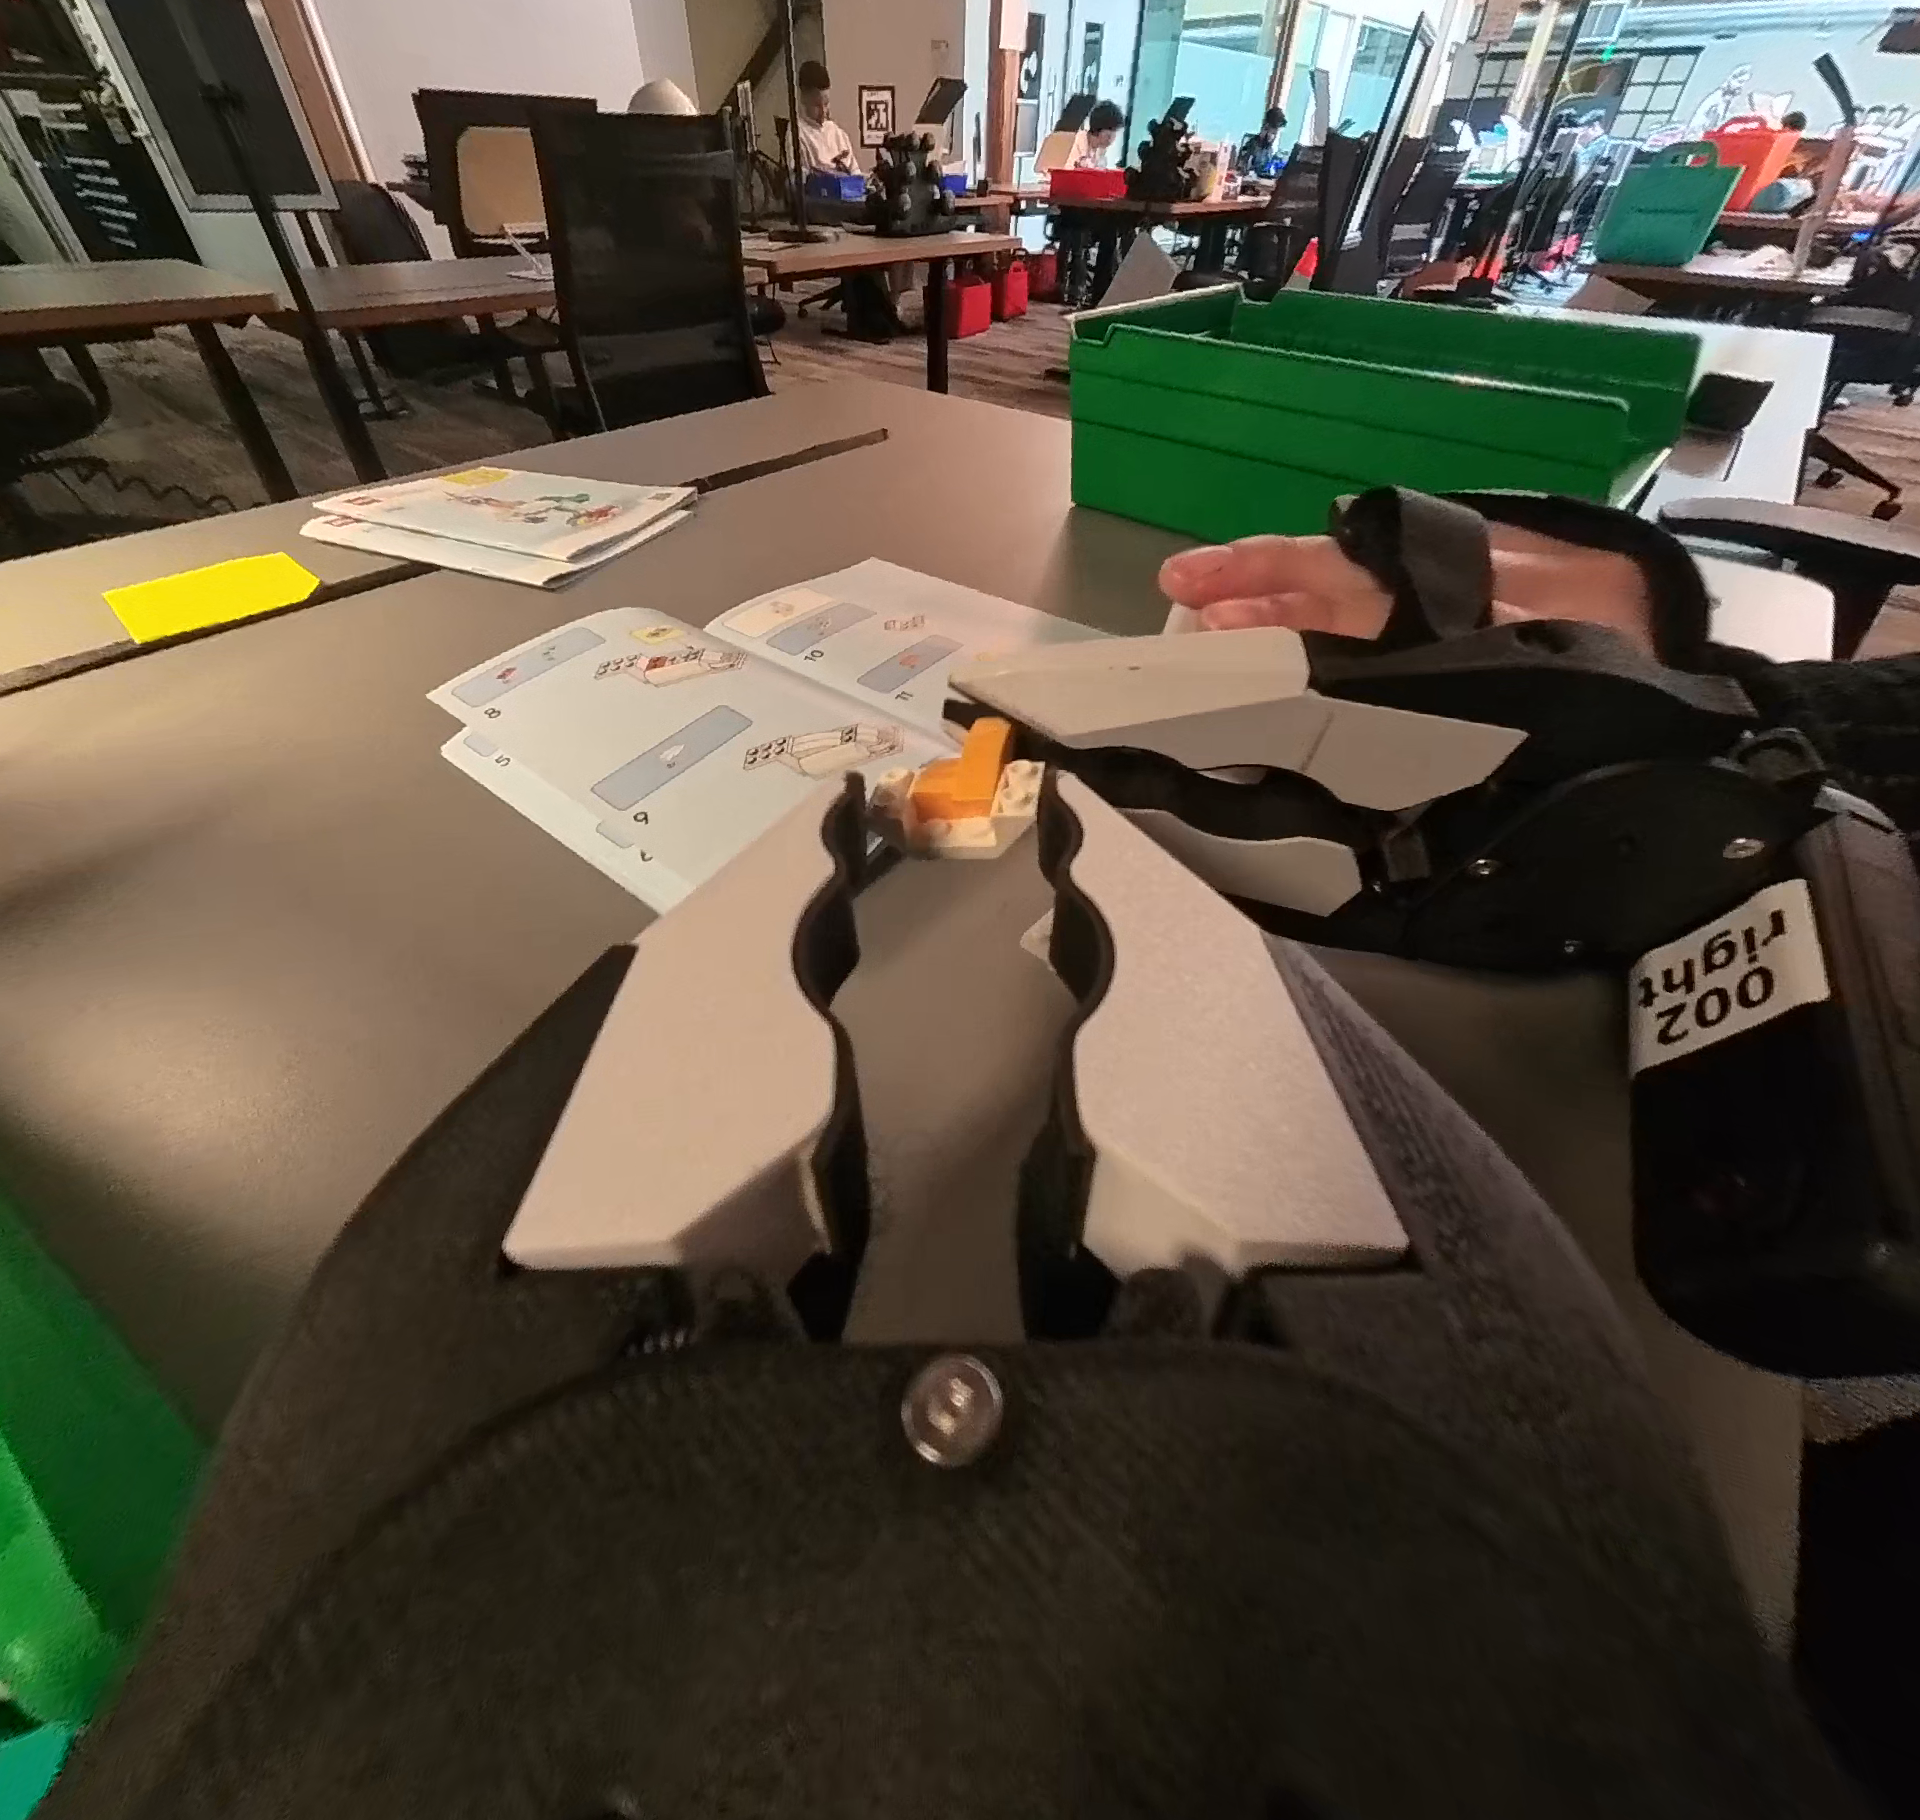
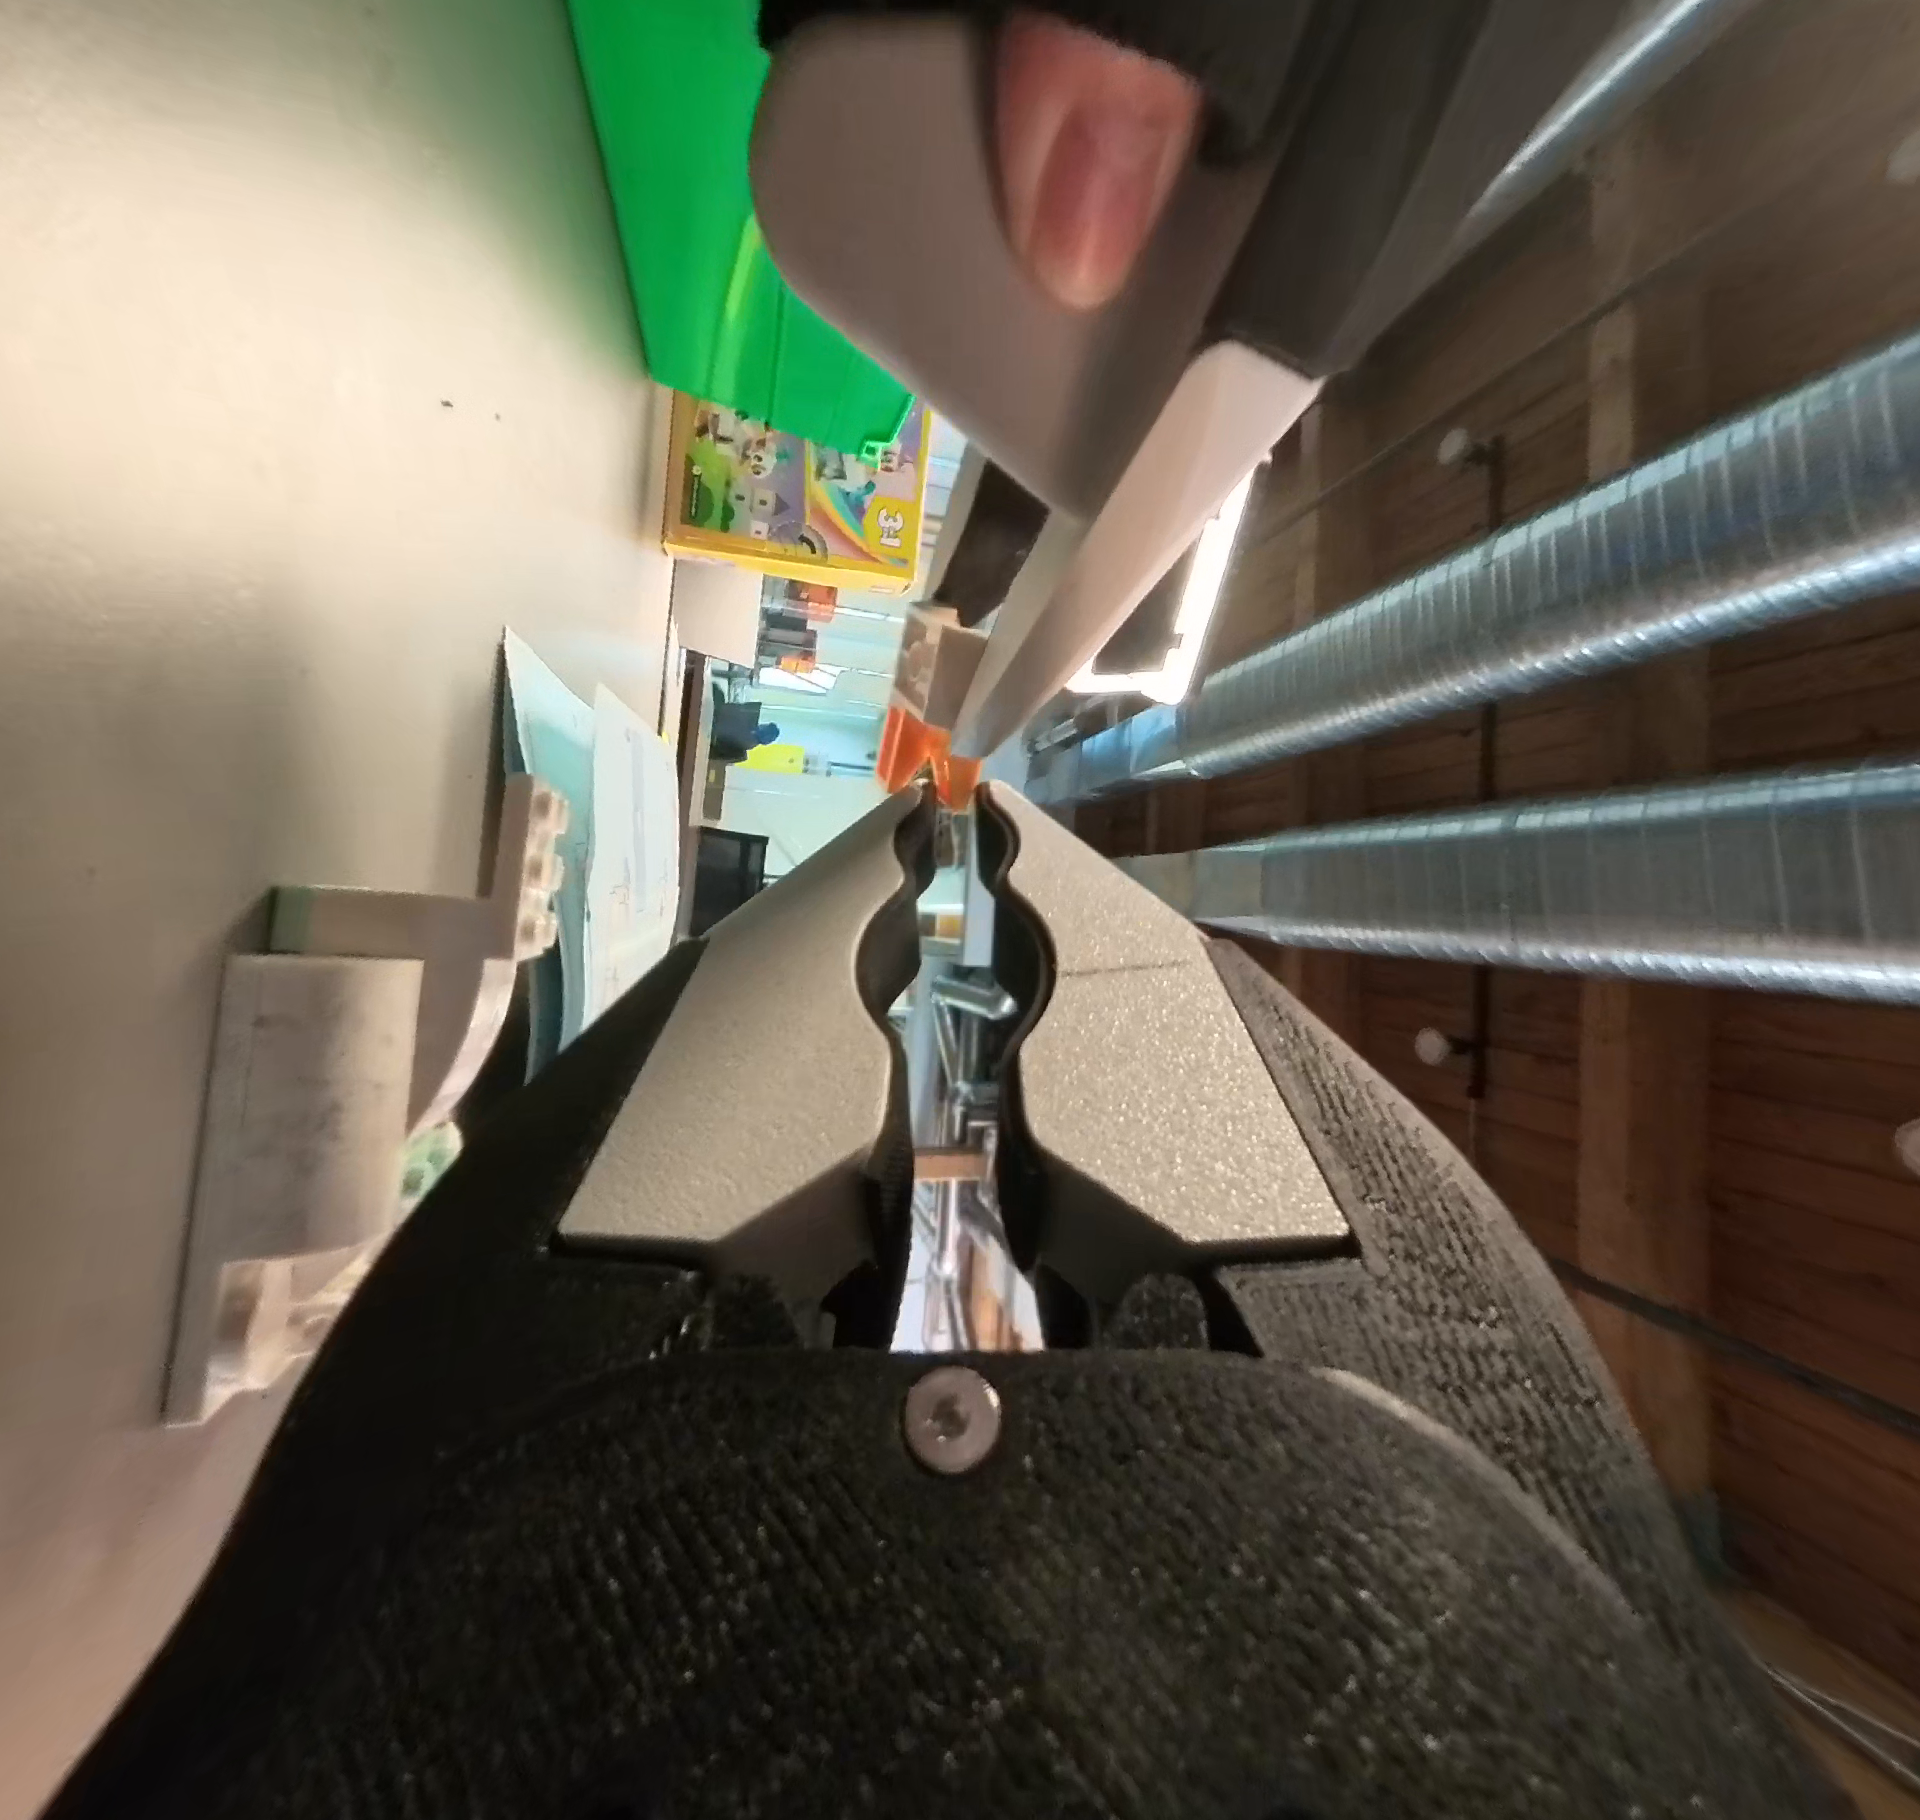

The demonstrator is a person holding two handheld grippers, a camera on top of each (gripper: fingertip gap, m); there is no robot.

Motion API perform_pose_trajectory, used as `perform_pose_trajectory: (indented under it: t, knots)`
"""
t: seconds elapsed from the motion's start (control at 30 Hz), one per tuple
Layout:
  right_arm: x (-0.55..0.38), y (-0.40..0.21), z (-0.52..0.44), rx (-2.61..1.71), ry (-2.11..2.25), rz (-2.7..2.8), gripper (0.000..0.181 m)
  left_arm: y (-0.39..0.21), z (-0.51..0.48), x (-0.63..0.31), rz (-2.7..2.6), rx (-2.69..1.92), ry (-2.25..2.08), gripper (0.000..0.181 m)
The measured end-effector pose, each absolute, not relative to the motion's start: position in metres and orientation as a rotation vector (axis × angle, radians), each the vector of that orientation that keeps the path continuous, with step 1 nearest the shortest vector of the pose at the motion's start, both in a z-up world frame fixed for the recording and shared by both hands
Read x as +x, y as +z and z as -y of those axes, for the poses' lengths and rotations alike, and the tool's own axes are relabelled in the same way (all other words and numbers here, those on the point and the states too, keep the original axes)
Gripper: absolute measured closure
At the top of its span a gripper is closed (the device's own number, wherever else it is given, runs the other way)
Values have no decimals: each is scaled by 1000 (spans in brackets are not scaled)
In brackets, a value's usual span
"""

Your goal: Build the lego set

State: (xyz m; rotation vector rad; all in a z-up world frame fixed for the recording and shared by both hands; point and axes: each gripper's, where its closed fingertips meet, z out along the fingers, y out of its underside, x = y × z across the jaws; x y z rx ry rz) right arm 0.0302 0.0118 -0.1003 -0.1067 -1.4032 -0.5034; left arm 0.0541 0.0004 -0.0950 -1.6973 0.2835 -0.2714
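On the grey table [image 1: 312, 887], the left side holds a yellow sticky note [image 1: 213, 594] near the far left edge and a closed instruction booklet [image 1: 499, 521] just beyond a seam in the tabletop; bare surface lies around both. Nearer the middle an open instruction booklet [image 1: 665, 731] lies flat, its right page partly covered by the grippers.

The left gripper [image 1: 951, 799] has its jaws partly closed around a small white and orange lego assembly [image 1: 961, 794], pressing it from both sides above the booklet's near edge. The orange brick [image 1: 971, 768] stands up from the white base, long axis roughly vertical and tilted slightly right.

The right gripper [image 1: 987, 716] comes in from the right, turned on its side, held by a hand [image 1: 1278, 591] in a black strap. In the right wrist view its tips [image 2: 940, 799] stand nearly closed at the orange piece [image 2: 909, 747], but whether they grip it is hard to tell, since the contact is small and blurred.

A green bin [image 1: 1351, 399] sits at the far right corner. In the right wrist view a lego box [image 2: 790, 503] lies beside green plastic, and a white lego part [image 2: 530, 866] rests on the table, partly cut off by the gripper body.
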Motion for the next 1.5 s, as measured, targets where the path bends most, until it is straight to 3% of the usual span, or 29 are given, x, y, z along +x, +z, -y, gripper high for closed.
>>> perform_pose_trajectory:
  t: [0.43,0.7,0.83,0.93,1.3,1.5]
  knots:
    - [54,-68,-4,-54,-502,1304,169,-80,5,61,-340,-1602,-237,150]
    - [57,-70,-1,-63,-419,1347,156,-81,5,59,-338,-1604,-228,154]
    - [53,-84,2,-91,-363,1436,140,-80,6,62,-348,-1598,-237,155]
    - [53,-82,3,-112,-318,1432,152,-84,5,62,-354,-1617,-234,156]
    - [57,-82,2,-119,-278,1432,158,-86,5,66,-349,-1625,-300,155]
    - [59,-77,5,-31,-364,1375,159,-83,5,68,-262,-1624,-514,134]
